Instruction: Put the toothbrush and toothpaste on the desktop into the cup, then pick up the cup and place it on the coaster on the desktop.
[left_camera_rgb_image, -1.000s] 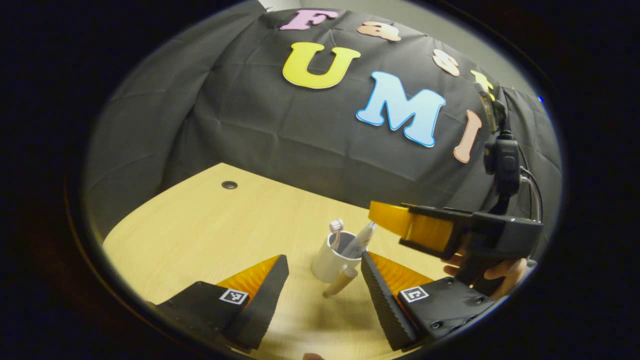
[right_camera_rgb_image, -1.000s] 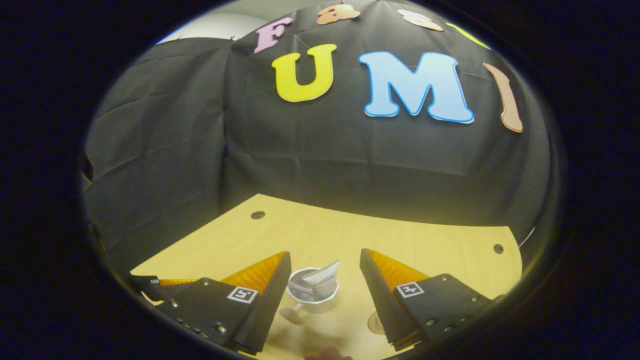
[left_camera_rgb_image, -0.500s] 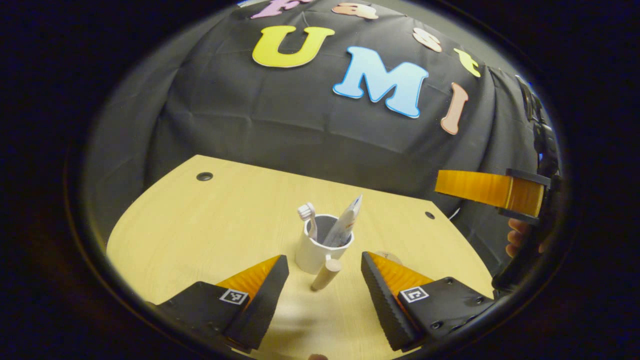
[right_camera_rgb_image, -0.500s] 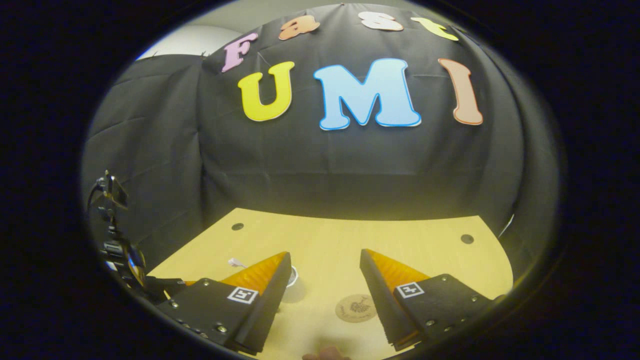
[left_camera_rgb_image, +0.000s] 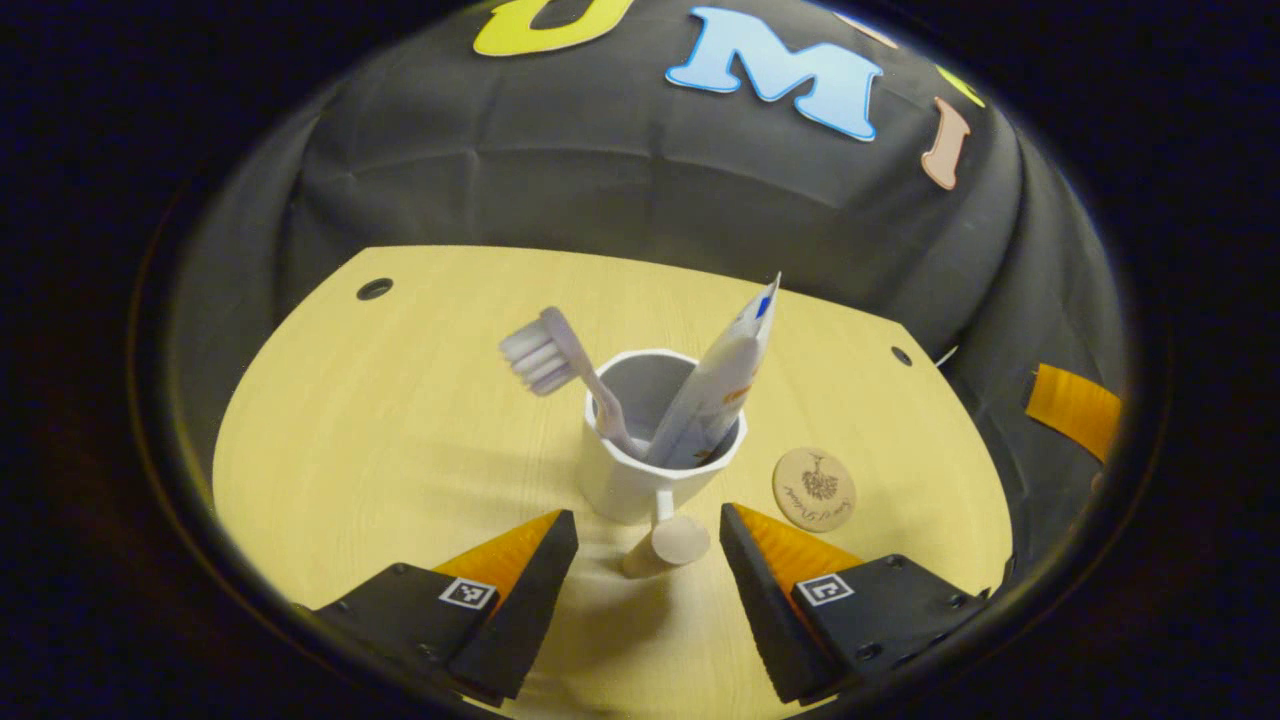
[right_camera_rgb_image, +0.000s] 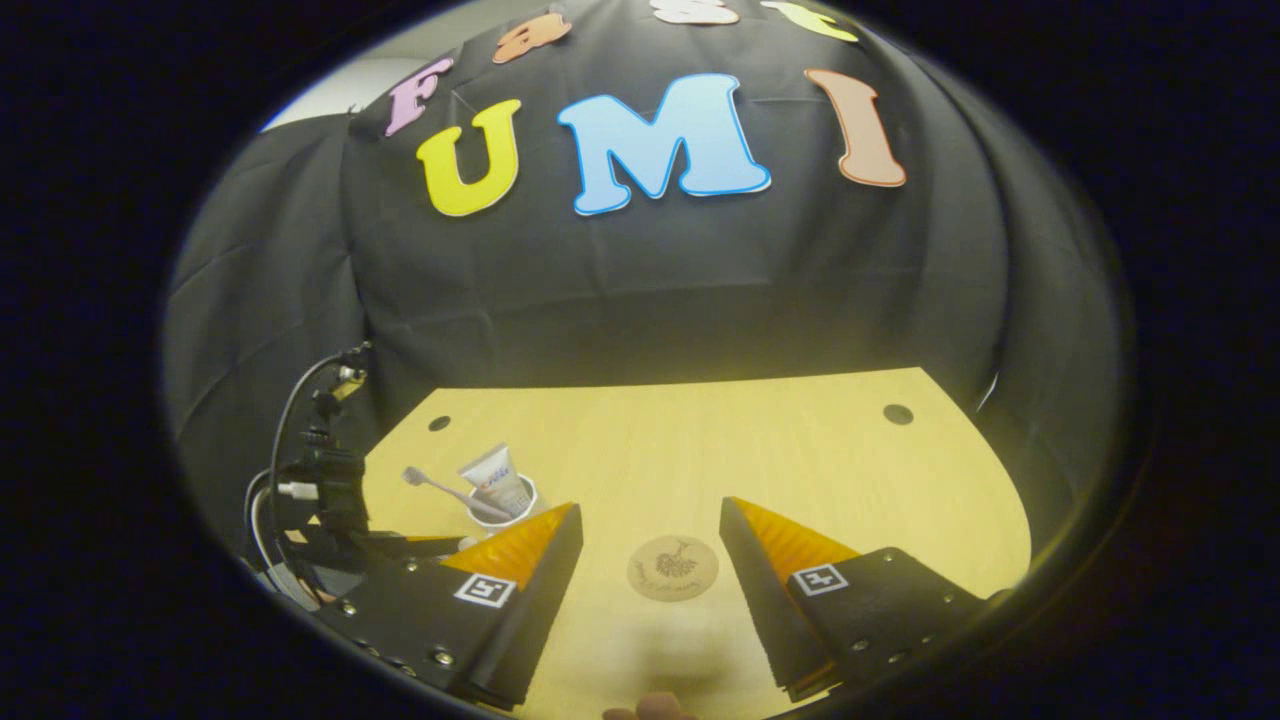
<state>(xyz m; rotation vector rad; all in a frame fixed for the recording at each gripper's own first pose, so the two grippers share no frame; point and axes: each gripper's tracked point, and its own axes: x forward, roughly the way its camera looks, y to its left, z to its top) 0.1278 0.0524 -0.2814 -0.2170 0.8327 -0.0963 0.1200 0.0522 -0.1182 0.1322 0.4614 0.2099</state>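
Your pale, round-edged worktop (left_camera_rgb_image: 400, 430) looked like light wood laminate with a fine straight grain and a smooth, faintly sheened face. The white cup (left_camera_rgb_image: 640, 470) you had before you looked like smooth matt ceramic or plastic; you could not tell which. Its stubby round handle (left_camera_rgb_image: 672, 540) looked like bare pale wood. The round tan coaster (left_camera_rgb_image: 813, 489) looked like matt wood or cork with a dark printed motif. The soft white toothpaste tube (left_camera_rgb_image: 722, 385) looked like slightly glossy plastic, and the pale toothbrush (left_camera_rgb_image: 560, 365) like smooth plastic.
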